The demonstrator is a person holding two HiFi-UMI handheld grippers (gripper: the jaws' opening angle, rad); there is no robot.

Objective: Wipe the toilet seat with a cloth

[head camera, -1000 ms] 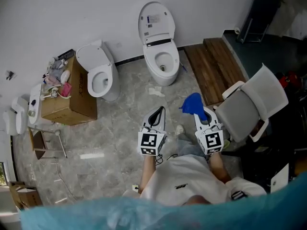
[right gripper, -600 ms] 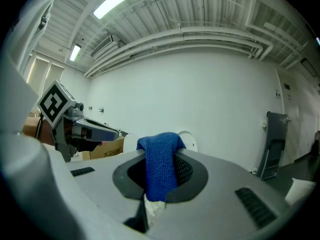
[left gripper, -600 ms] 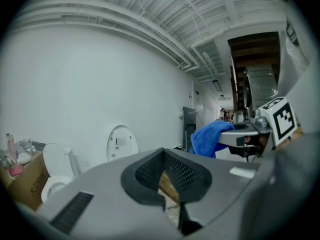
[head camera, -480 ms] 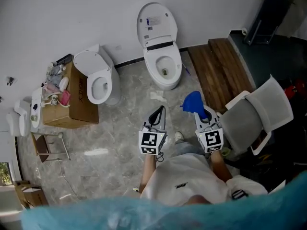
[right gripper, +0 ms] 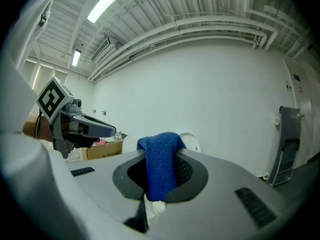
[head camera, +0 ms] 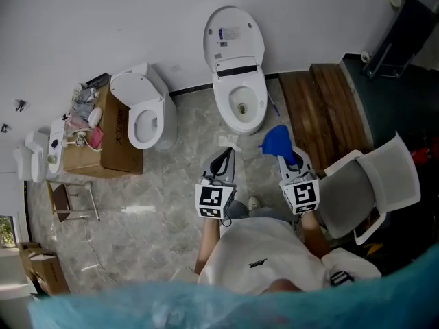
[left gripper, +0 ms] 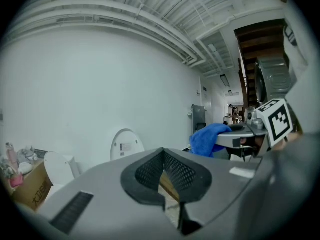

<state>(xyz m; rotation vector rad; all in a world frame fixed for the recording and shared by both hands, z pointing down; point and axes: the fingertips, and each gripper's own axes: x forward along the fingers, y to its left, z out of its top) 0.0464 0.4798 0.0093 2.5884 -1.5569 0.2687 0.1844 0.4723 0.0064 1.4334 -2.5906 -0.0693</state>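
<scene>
1. Cloth (head camera: 276, 143): blue, pinched in R gripper (head camera: 289, 158). Jaws clamped tight on it, fabric draped fwd over the tips.
2. L gripper (head camera: 223, 157): jaw tips shut together, nothing btwn them, touching nothing.
3. Toilet seat (head camera: 224, 105): down, lid (head camera: 234, 35) up against wall. Sits ahead of both grippers; cloth near bowl's front-right, not touching.
4. Second toilet (head camera: 145, 112) + cardboard box (head camera: 103, 153) off to the left.

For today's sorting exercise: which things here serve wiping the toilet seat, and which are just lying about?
For the job: blue cloth, right claw shut on it, middle toilet (likely the target).
Lying about: left toilet, cardboard box, white chair, wooden boards.
</scene>
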